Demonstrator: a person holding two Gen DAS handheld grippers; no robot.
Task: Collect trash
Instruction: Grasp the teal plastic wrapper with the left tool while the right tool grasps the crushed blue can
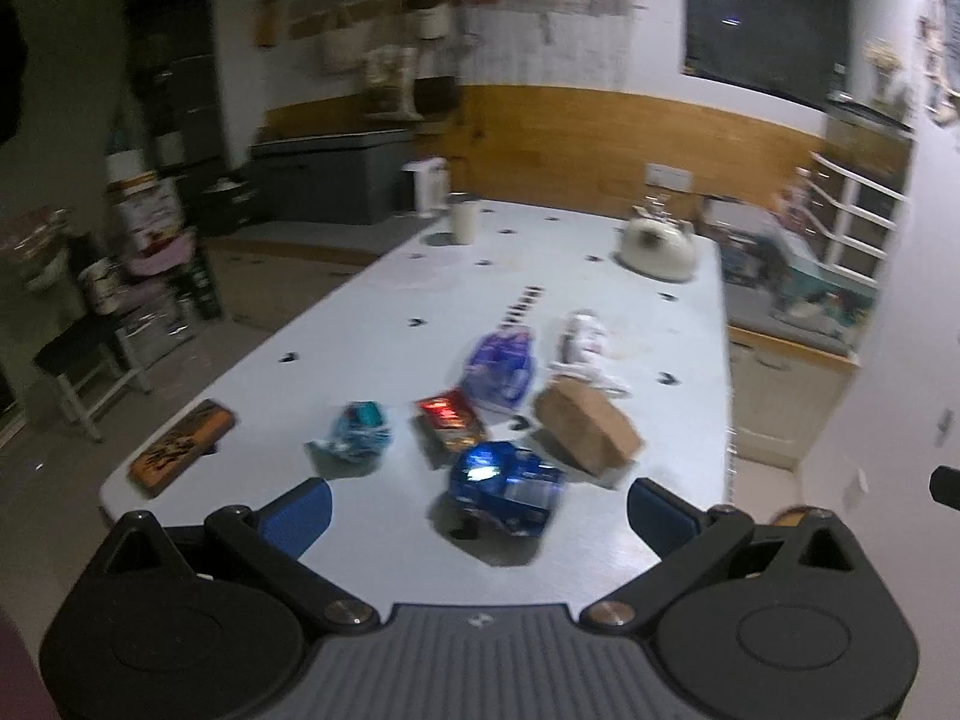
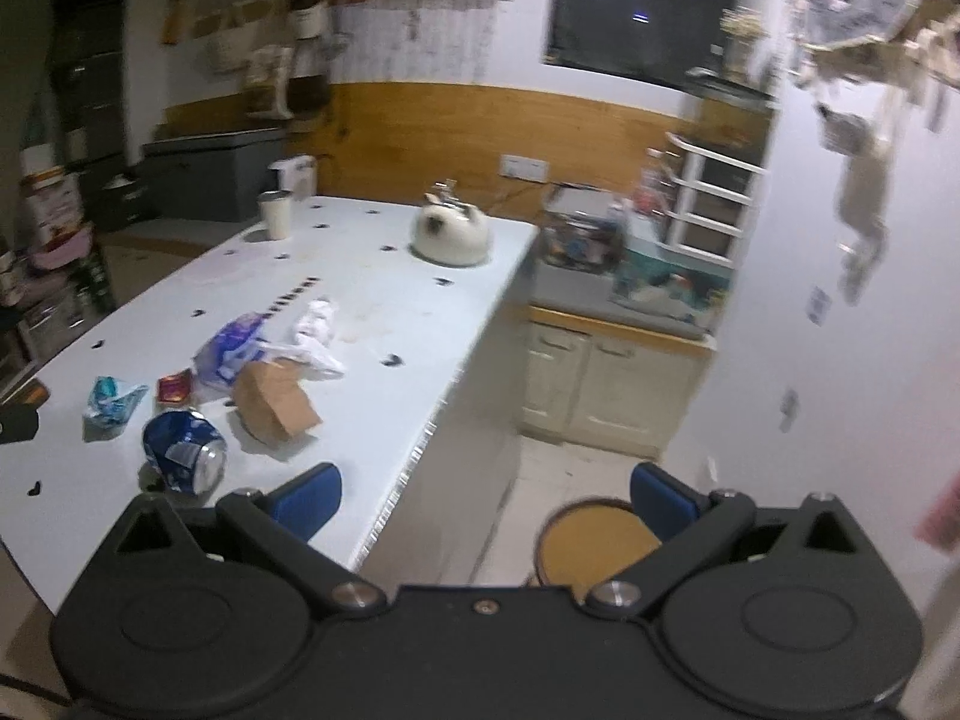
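Both claws hang wide apart and hold nothing: my left claw (image 1: 479, 507) is aimed over the near end of the bench (image 1: 660, 360), while my right claw (image 2: 486, 501) points past the bench edge toward a round stool (image 2: 591, 531) on the floor.

Nearest my left claw lies the crushed blue can (image 1: 507, 489), on its side. I judge it light, stiff and a little slippery; I would pinch it across the dented middle, not the round end. Just beyond it, to the right, sits a brown paper bag (image 1: 585, 429), light and crushable, best taken by its folded top. To the left are a red wrapper (image 1: 450, 417) and a crumpled teal wrapper (image 1: 357, 429), both thin and limp, so I would take a raised crease. Behind those lies a purple plastic packet (image 1: 501, 366), and beside it what seems to be white crumpled plastic (image 1: 585, 342), though blur leaves me unsure. At the far end stand a pale kettle (image 1: 657, 249) and a cup (image 1: 465, 219).
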